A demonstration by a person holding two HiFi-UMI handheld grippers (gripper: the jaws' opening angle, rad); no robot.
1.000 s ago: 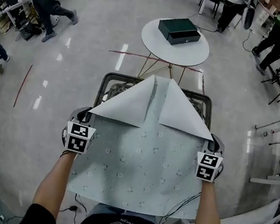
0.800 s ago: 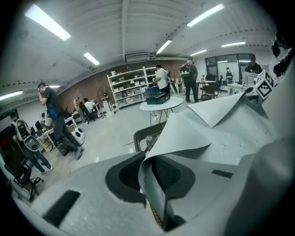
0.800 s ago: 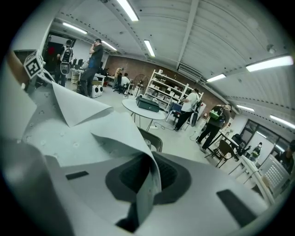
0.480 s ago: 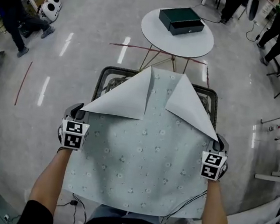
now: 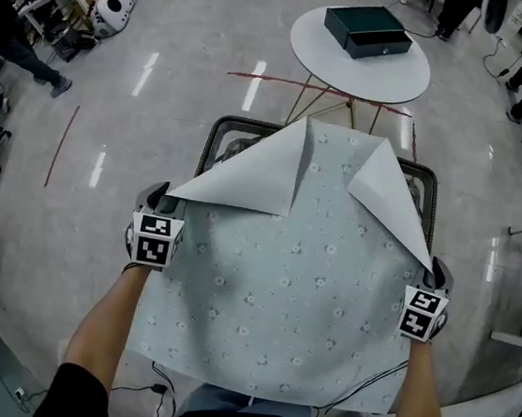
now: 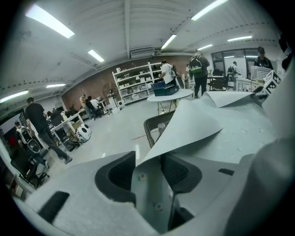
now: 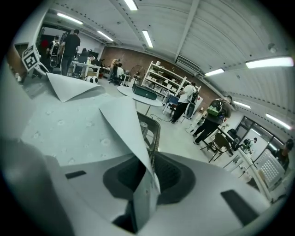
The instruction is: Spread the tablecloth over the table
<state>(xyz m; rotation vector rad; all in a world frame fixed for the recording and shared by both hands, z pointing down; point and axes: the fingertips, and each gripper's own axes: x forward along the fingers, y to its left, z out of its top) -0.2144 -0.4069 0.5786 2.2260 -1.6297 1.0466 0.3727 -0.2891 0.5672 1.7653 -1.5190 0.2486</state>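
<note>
Pale floral cloth [image 5: 287,301] covers most of the table [image 5: 210,149], its near edge hanging off toward the person. Both far corners are doubled back, plain side up, as a left flap [image 5: 250,178] and a right flap [image 5: 395,196]. The left gripper [image 5: 154,199] and right gripper [image 5: 439,270] sit at the cloth's side edges. Their jaws have just been opening, the left clearly apart and the right only a little, and a cloth edge stands loose between each pair. Let go like this, the flaps would likely stay folded and leave the table's far rim bare. The long near overhang could also drag the sheet off toward the person. Open floor [image 5: 113,109] lies to the left, and a round table [image 5: 390,77] stands just beyond the far edge, which limits reach there.
</note>
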